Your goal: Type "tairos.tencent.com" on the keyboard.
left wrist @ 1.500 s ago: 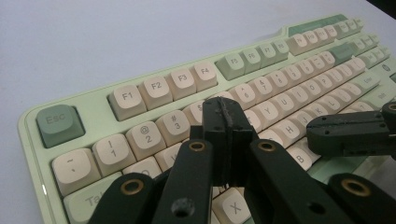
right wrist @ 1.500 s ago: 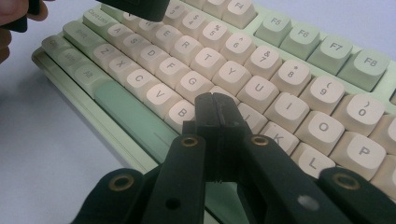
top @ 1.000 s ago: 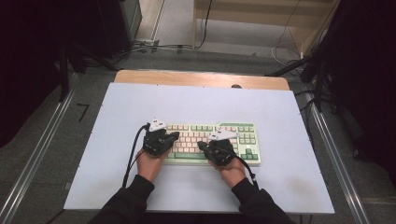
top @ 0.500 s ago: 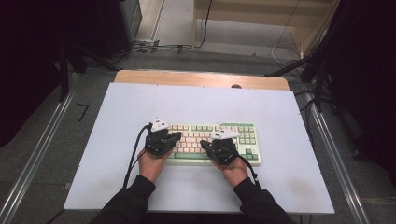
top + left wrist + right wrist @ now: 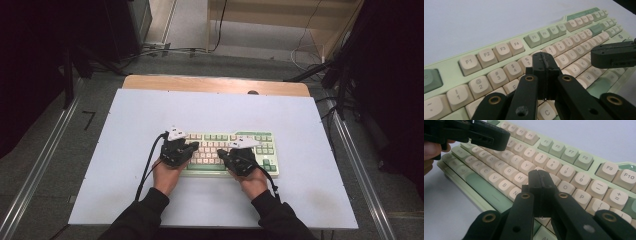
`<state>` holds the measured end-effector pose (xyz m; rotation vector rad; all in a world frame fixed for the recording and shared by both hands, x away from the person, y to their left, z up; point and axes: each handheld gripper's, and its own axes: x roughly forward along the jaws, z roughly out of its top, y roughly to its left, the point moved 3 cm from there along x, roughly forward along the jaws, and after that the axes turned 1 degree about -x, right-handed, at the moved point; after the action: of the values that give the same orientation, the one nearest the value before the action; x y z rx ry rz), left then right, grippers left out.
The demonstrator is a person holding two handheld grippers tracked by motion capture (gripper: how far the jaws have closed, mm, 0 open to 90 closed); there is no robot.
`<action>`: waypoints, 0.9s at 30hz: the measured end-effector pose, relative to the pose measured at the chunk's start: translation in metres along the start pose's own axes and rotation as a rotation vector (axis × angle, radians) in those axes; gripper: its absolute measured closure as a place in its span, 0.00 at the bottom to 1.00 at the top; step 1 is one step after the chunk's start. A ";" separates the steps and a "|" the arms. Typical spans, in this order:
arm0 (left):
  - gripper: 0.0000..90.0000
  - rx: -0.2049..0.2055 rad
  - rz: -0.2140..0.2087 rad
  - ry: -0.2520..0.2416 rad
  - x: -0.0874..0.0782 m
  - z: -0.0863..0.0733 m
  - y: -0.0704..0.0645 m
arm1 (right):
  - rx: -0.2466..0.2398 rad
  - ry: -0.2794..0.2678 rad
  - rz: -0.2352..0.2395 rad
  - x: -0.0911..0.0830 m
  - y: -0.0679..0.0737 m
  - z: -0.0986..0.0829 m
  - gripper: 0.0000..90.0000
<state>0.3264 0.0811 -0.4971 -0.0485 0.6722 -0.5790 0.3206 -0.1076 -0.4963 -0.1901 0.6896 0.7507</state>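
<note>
Over keyboard (image 5: 220, 150) mid-table: both hand-held grippers, L (image 5: 545, 65) & R (image 5: 539, 182), jaws pressed together; bare tabletop (image 5: 150, 107) all round.

**Matt plastic, brass and bare wood**

We see a keyboard (image 5: 499, 57) of matt plastic, its cream and pale green keycaps smooth with a faint sheen. Our left tongs (image 5: 545, 65) and right tongs (image 5: 539, 182) look like matt black plastic, scuffed, with brass-coloured rivets. The desk (image 5: 150, 107) top is smooth, matt white; its far edge shows bare wood.
</note>
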 end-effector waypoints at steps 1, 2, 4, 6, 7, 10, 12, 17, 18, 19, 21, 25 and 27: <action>1.00 0.003 0.000 0.001 0.001 0.000 0.000 | -0.002 -0.002 -0.001 0.000 -0.001 0.000 0.97; 1.00 0.003 -0.002 0.004 0.002 0.000 -0.001 | -0.001 -0.002 -0.002 -0.001 -0.001 0.000 0.97; 1.00 0.006 0.001 0.010 0.005 0.000 -0.001 | 0.001 -0.005 -0.006 -0.002 -0.002 0.000 0.97; 1.00 0.006 -0.001 0.014 0.007 0.000 -0.002 | 0.003 -0.007 -0.007 -0.003 -0.003 0.000 0.97; 1.00 0.009 -0.001 0.017 0.008 0.000 -0.003 | 0.007 -0.009 -0.008 -0.003 -0.003 0.000 0.97; 1.00 0.011 -0.001 0.023 0.010 0.000 -0.003 | 0.011 -0.009 -0.011 -0.003 -0.004 0.000 0.97; 1.00 0.012 0.001 0.028 0.011 -0.001 -0.003 | 0.010 -0.009 -0.010 -0.004 -0.004 0.000 0.97; 1.00 0.011 0.004 0.033 0.013 -0.001 -0.002 | 0.011 -0.007 -0.009 -0.003 -0.004 0.000 0.97; 1.00 0.011 0.005 0.034 0.013 -0.001 -0.002 | 0.012 -0.007 -0.009 -0.003 -0.004 0.000 0.97; 1.00 0.011 0.005 0.034 0.014 -0.001 -0.002 | 0.012 -0.007 -0.009 -0.003 -0.004 0.000 0.97; 1.00 0.014 0.004 0.036 0.015 -0.001 -0.002 | 0.013 -0.007 -0.008 -0.003 -0.004 0.000 0.97; 1.00 0.020 0.008 0.041 0.017 -0.001 -0.003 | 0.012 -0.007 -0.010 -0.003 -0.005 0.000 0.97; 1.00 0.018 0.008 0.041 0.017 -0.001 -0.003 | 0.012 -0.005 -0.009 -0.003 -0.005 0.000 0.97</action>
<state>0.3354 0.0697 -0.5071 -0.0167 0.7065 -0.5795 0.3223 -0.1127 -0.4950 -0.1805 0.6878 0.7376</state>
